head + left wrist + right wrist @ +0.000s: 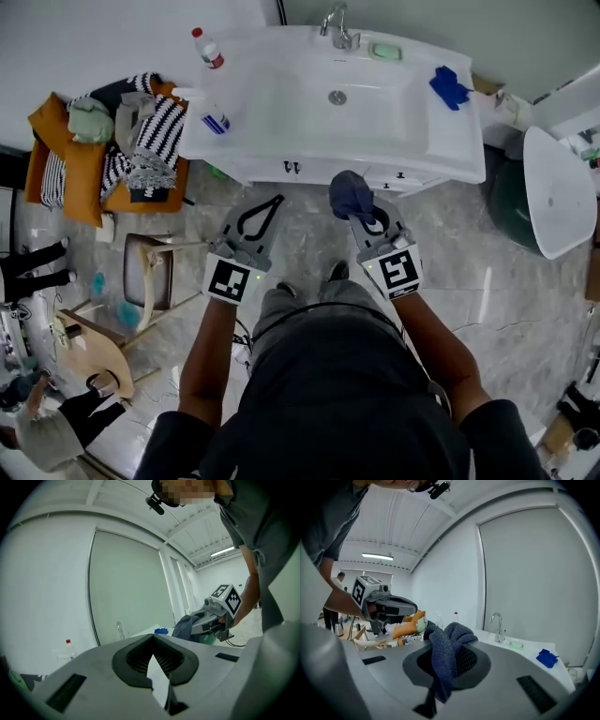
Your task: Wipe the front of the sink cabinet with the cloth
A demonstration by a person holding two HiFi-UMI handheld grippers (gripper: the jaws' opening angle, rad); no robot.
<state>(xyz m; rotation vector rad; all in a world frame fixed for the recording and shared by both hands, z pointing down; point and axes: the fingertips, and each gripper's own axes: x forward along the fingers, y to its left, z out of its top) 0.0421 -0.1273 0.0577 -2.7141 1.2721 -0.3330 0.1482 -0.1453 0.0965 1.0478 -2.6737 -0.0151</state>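
The cloth [351, 195] hides the tips of the fingers [378, 228] on the right gripper [362, 212]; the sink [450, 141] overhangs most of the cabinet front [262, 172].

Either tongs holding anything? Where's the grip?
Right tongs are shut on the dark blue cloth, pinching a bunched fold; the rest bulges past the tips. Left tongs are shut, empty.

Cloth [443, 663]: dark blue-grey, coarse looped weave, matt.
Sink [450, 141]: white, smooth, glossy.
Tap [339, 26]: bright polished metal.
Floor [487, 281]: grey veined stone-look tile, glossy.
Left gripper [153, 644], right gripper [451, 645]: smooth matt grey plastic.
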